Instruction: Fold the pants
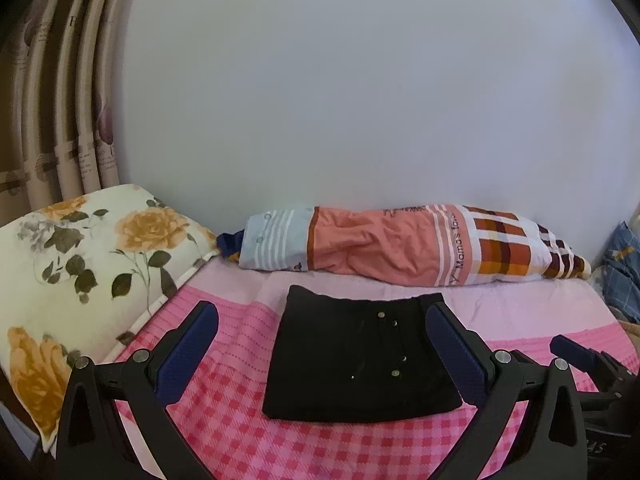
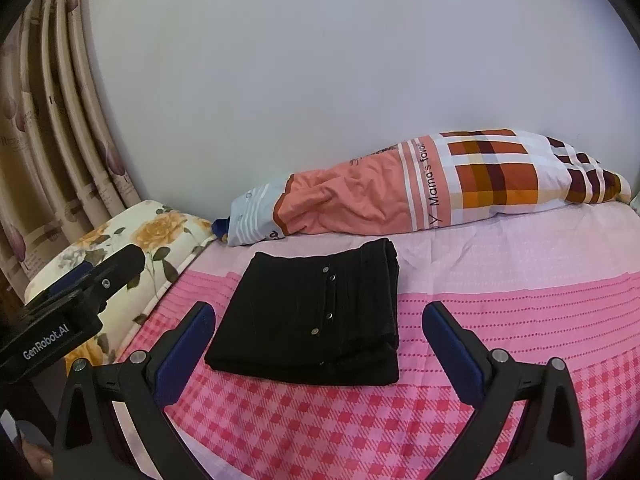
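Observation:
Black pants (image 1: 360,356) lie folded into a compact rectangle on the pink checked bed cover (image 1: 240,432), small metal studs showing on top. They also show in the right wrist view (image 2: 312,316), with stacked layers at the right edge. My left gripper (image 1: 322,316) is open and empty, held above the bed in front of the pants. My right gripper (image 2: 318,316) is open and empty, also in front of the pants. The right gripper shows at the right edge of the left wrist view (image 1: 592,364). The left gripper shows at the left of the right wrist view (image 2: 80,292).
A rolled orange and plaid quilt (image 1: 408,240) lies along the white wall behind the pants. A floral pillow (image 1: 80,264) sits at the left by the curtains (image 1: 52,100). Blue fabric (image 1: 620,268) lies at the far right.

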